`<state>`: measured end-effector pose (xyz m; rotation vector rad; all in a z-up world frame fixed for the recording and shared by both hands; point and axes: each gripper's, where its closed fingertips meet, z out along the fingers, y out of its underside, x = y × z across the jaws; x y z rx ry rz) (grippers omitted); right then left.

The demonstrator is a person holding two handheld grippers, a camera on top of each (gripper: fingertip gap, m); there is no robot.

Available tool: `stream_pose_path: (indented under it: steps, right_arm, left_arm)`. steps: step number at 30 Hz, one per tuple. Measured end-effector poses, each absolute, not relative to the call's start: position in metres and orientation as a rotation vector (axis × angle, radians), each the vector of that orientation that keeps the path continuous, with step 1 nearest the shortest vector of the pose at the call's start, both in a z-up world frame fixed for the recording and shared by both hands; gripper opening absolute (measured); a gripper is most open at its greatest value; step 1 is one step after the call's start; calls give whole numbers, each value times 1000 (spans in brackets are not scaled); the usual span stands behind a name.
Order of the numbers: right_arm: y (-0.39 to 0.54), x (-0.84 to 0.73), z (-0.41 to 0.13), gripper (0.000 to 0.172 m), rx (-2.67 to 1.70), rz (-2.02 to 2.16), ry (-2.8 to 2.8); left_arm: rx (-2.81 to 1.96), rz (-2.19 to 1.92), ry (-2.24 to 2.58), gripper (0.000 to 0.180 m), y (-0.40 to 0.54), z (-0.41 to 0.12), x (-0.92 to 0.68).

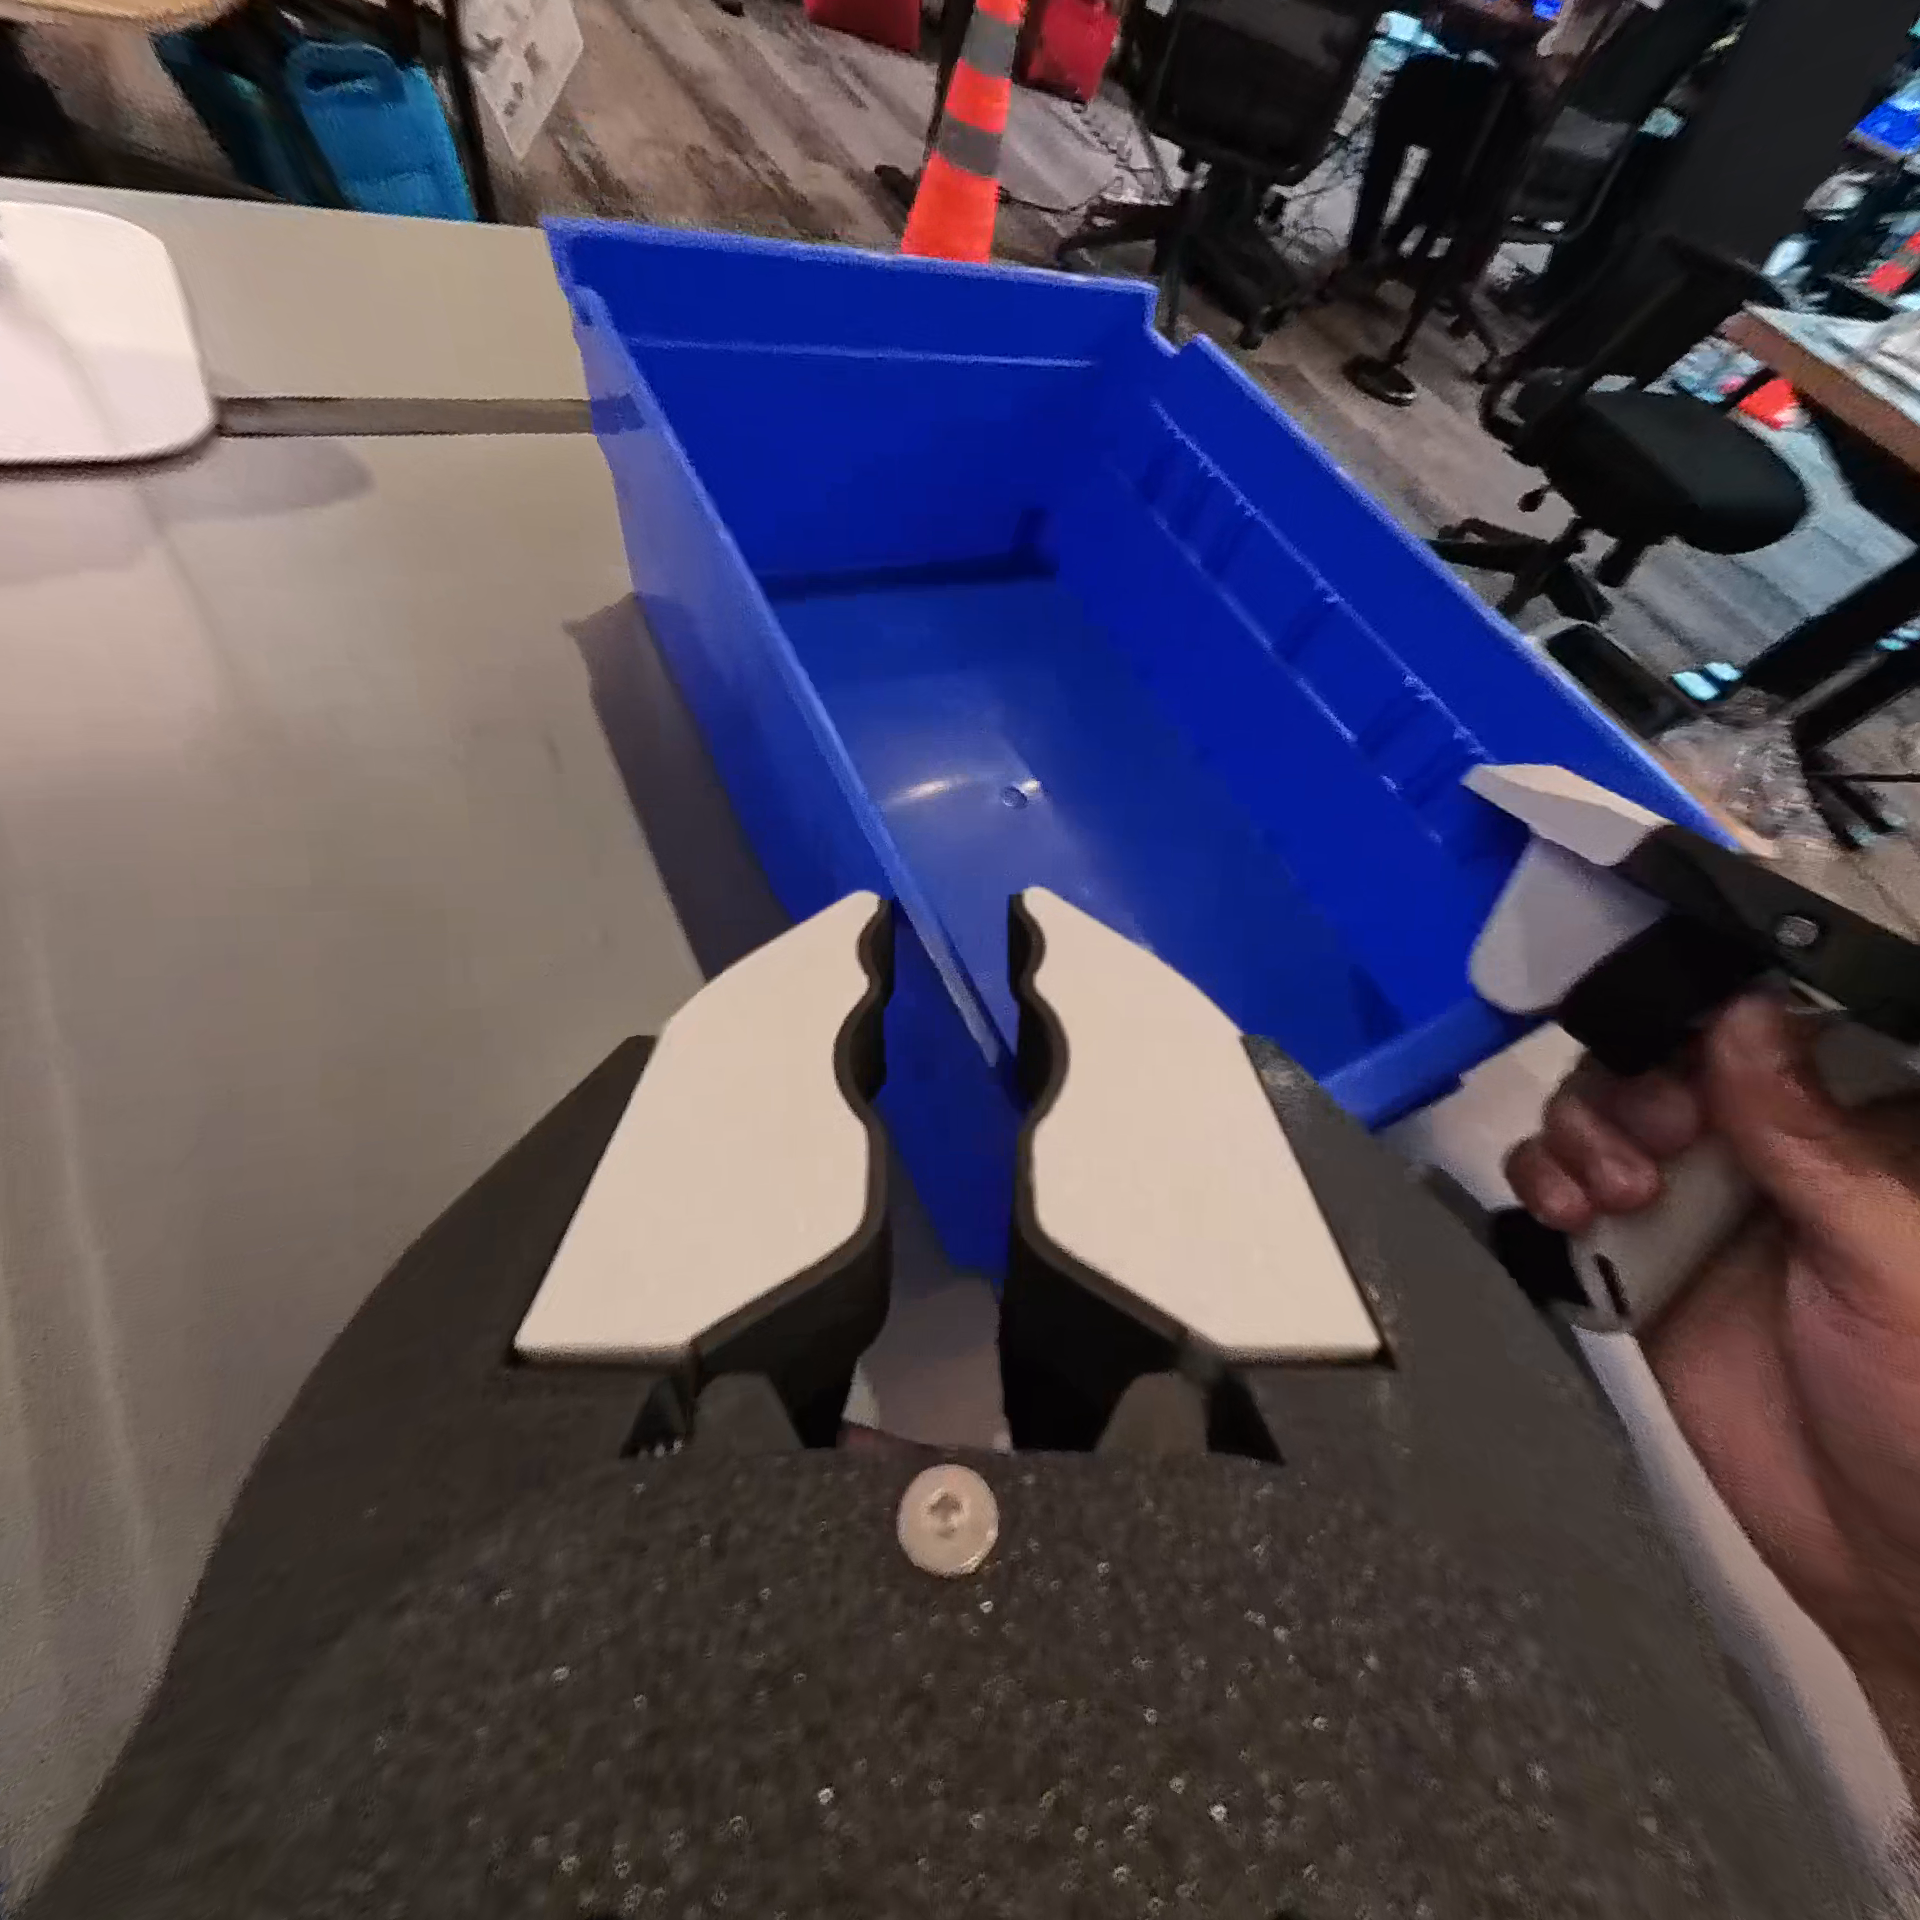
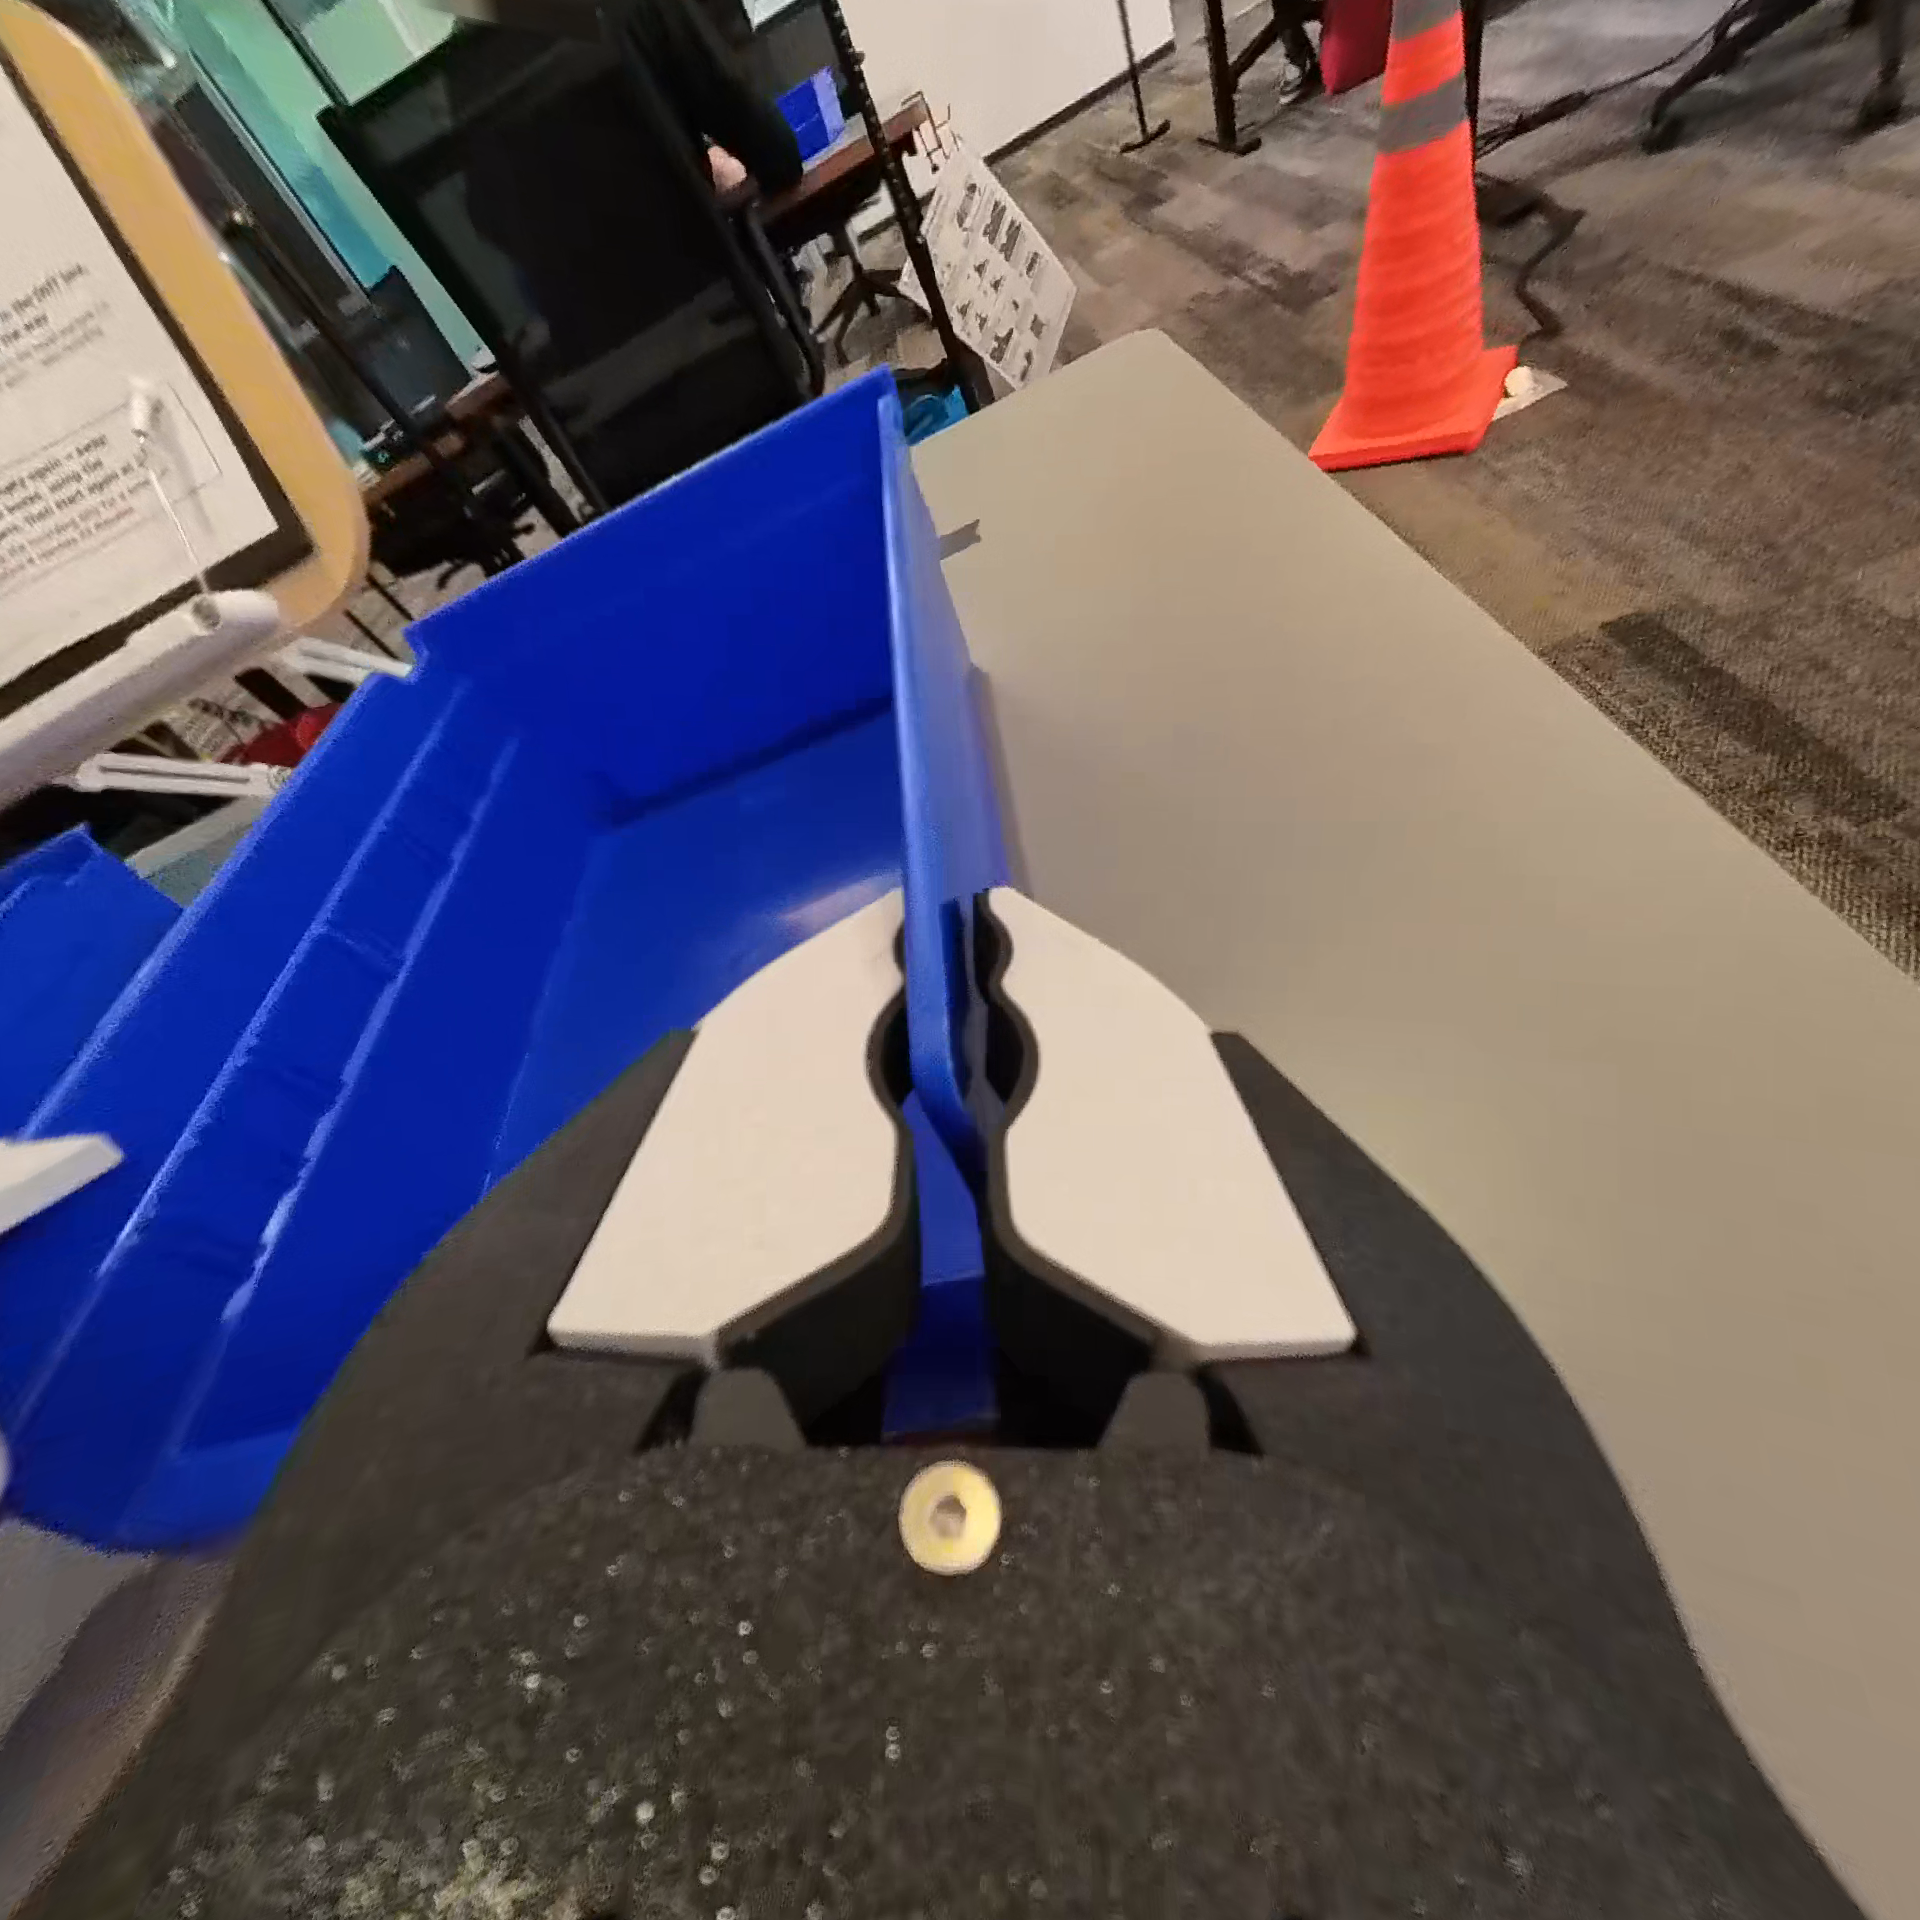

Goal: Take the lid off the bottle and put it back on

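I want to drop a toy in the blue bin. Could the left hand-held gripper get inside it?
Probably yes. The blue bin is open-topped, nothing inside, and the left hand-held gripper sits at its near wall.

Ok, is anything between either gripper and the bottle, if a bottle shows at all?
No bottle or lid shows in either view. The blue bin on the table looks empty. The left gripper straddles one side wall with its jaws open; the right gripper is closed on the opposite wall.
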<state>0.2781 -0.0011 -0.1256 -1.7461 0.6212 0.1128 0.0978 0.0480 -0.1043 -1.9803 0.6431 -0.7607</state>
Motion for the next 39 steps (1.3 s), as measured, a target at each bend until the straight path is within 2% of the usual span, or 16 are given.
stream_pose_path:
  steps: [3, 5, 10, 15, 18, 24, 28, 30, 32, 35, 39]
  right_arm:
    - [-1, 287, -128, 14, -1719, 94, 671]
    - [-2, 288, -124, 15, -1723, 78, 656]
    - [-26, 293, -78, 35, -1547, 0, 520]
    - [-55, 319, -70, 46, -1432, 38, 613]
    - [-70, 322, -50, 58, -1278, 106, 654]
    - [-57, 298, -45, 62, -1342, 10, 569]
    - [-36, 248, -36, 54, -1434, -41, 420]
    - [-30, 215, -29, 49, -1448, -121, 336]
    - [-20, 168, -20, 51, -1441, -149, 205]
    - [1, 85, -18, 50, -1486, -98, 49]
    - [35, -31, -71, 53, -1699, 119, -22]
  left_arm:
    - [-2006, -827, 682, 24, 42, -104, 98]
    - [-2009, -818, 651, 40, 47, -95, 89]
    - [-1906, -863, 698, 49, 43, -34, 40]
    - [-1857, -727, 714, 57, 60, 3, -69]
    - [-1887, -510, 638, 60, 88, -11, -158]
    - [-2014, -198, 539, 59, 100, -94, -280]
    - [-1997, -334, 560, 57, 90, -127, -271]
    - [-2031, -261, 593, 55, 96, -140, -271]
    - [-2014, -208, 587, 59, 105, -139, -271]
    - [-1989, -277, 556, 45, 109, -133, -260]
    - [-2004, -349, 469, 32, 109, -132, -256]
